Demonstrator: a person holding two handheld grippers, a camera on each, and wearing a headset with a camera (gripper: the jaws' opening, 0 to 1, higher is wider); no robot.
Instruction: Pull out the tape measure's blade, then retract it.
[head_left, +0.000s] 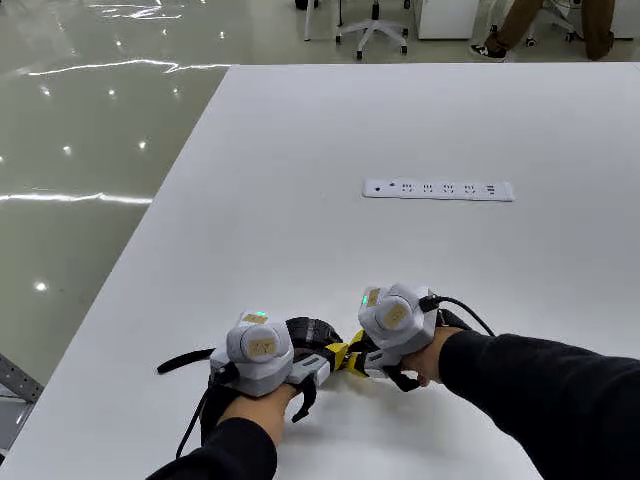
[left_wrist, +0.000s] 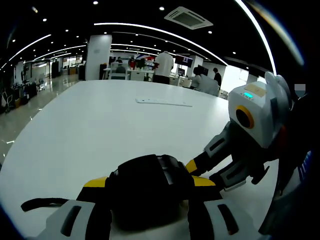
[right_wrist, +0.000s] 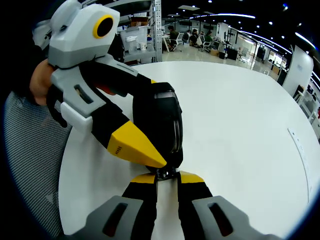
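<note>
A black tape measure lies on the white table near its front edge. My left gripper is shut on its body, one yellow-tipped finger on each side. In the head view the left gripper comes in from the left and the right gripper from the right, and their tips meet at the case. My right gripper is shut on the blade's end hook at the mouth of the case. Hardly any blade shows outside the case. A black wrist strap trails to the left.
A white power strip lies flat farther back on the table. The table's left edge drops to a shiny floor. At the far back stand an office chair and a person's legs.
</note>
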